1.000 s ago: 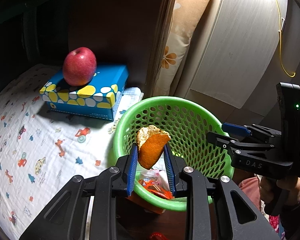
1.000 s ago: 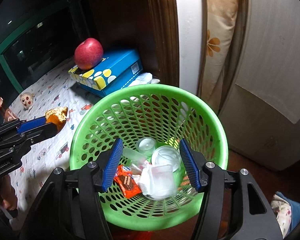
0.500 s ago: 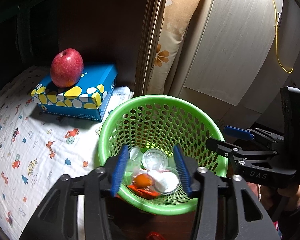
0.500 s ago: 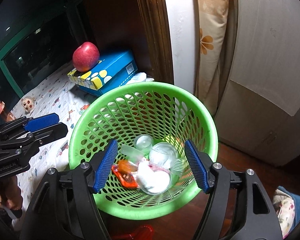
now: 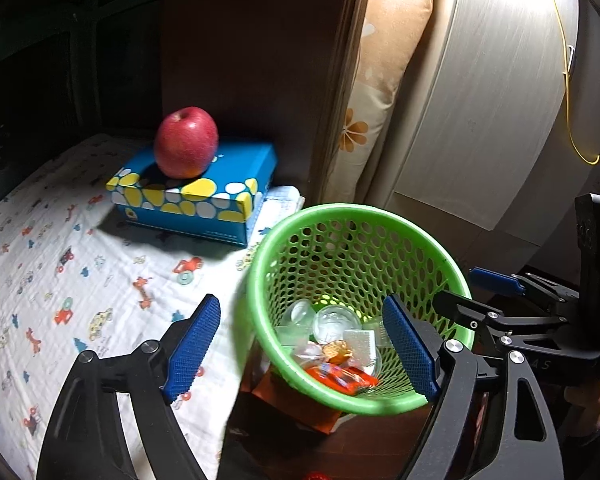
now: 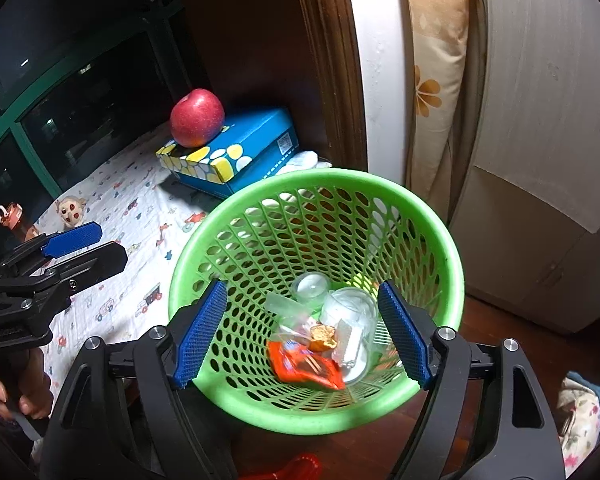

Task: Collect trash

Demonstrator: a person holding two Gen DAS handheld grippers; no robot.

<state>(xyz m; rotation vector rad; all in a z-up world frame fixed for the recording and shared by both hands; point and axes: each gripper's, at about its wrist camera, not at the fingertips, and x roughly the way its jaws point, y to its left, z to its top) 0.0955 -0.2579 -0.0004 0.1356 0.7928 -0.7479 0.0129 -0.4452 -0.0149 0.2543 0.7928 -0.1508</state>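
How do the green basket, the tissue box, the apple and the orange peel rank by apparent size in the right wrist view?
1. green basket
2. tissue box
3. apple
4. orange peel
The box and apple lie farther away, so they look smaller than they are.

Dim room, light falling from upper right; pale wood-grain cabinet on the right, yellow cable hanging down it; cream curtain with orange flowers beside a dark wooden door frame; dark window with green frame at left; white sheet printed with small cars covers the bed; dark reddish wood floor.
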